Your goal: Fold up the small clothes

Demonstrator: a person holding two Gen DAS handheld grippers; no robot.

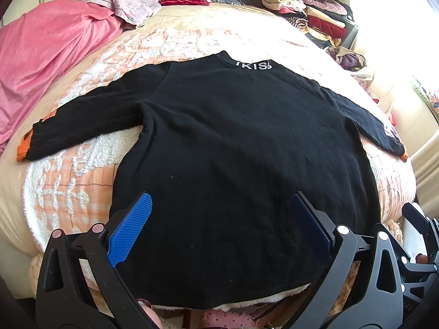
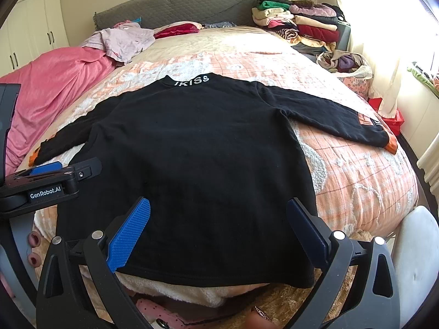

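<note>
- Far left of both views: a pink sheet [image 1: 46, 63] bunched along the bed's left side, with a pale lilac garment [image 1: 131, 2] crumpled at its upper end; white wardrobe doors [image 2: 33, 27] fill the upper left corner of the right wrist view.
- Left middle: the black long-sleeved top [image 1: 233, 148] lies flat and back-up on the peach patterned blanket [image 1: 68, 189], its left sleeve stretched out to an orange cuff [image 1: 23, 149] near the blanket's left edge.
- Lower left: bare blanket shows between that sleeve and the hem.
- Lower centre: the left gripper [image 1: 219, 219] hangs over the hem, its blue pads spread wide with nothing between them but the cloth below.
- The right gripper [image 2: 218, 224] is likewise spread apart over the hem's right half; the left tool's body sits at the left edge of its view.
- Top centre: the collar with white lettering [image 2: 192, 79] points to the grey headboard [image 2: 175, 5], with a red cushion [image 2: 177, 30] beyond.
- Right: the right sleeve reaches the blanket's right edge, with open blanket below it.
- Upper right: a stack of folded clothes [image 2: 299, 19], then a loose heap [image 2: 345, 61] by the bright window.
</note>
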